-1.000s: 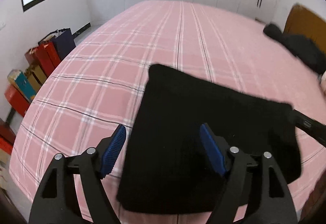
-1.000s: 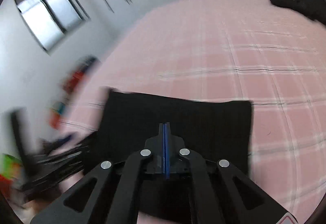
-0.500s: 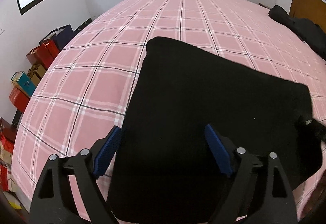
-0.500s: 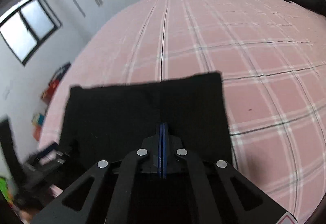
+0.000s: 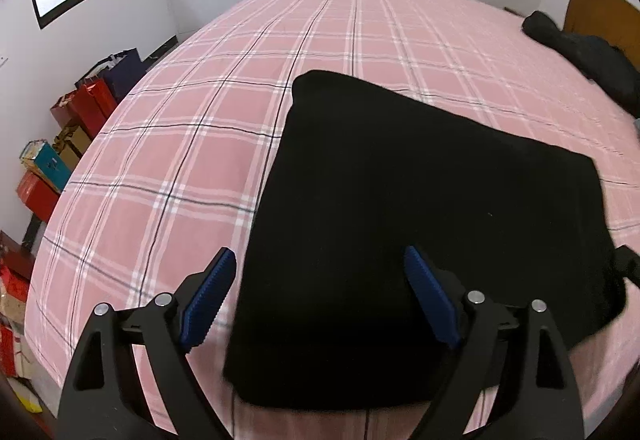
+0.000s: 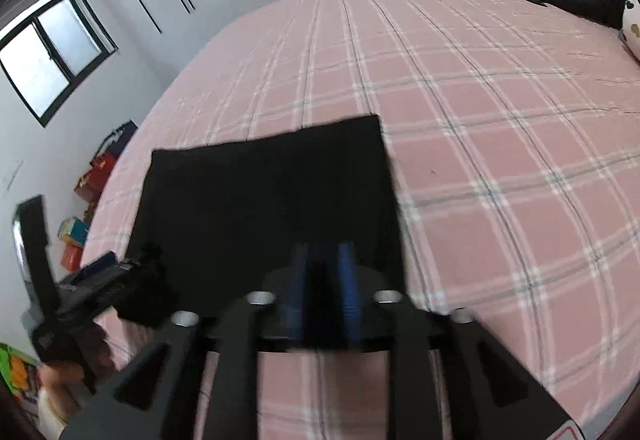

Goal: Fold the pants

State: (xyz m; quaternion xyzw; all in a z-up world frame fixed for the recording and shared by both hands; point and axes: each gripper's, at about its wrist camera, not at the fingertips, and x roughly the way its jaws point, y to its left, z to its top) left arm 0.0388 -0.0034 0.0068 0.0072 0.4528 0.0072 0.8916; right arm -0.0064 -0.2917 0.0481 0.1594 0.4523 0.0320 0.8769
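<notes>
Left gripper (image 5: 316, 296) is held with its blue pads spread wide above the near-left edge of the folded black pants (image 5: 420, 224), nothing being pinched. The pants are laid flat as a dark rectangle on the pink plaid bed (image 5: 192, 144), near its front edge. Right gripper (image 6: 322, 284) is seen blurred over the pants' near edge; its jaws have just been opening, parted narrowly, with dark cloth seen between the pads.

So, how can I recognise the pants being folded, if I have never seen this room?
Find the big bed with the pink checked sheet. At its near edge lie the folded pants, a flat, neat black rectangle. The other dark clothing is a crumpled heap far off by the headboard.
</notes>
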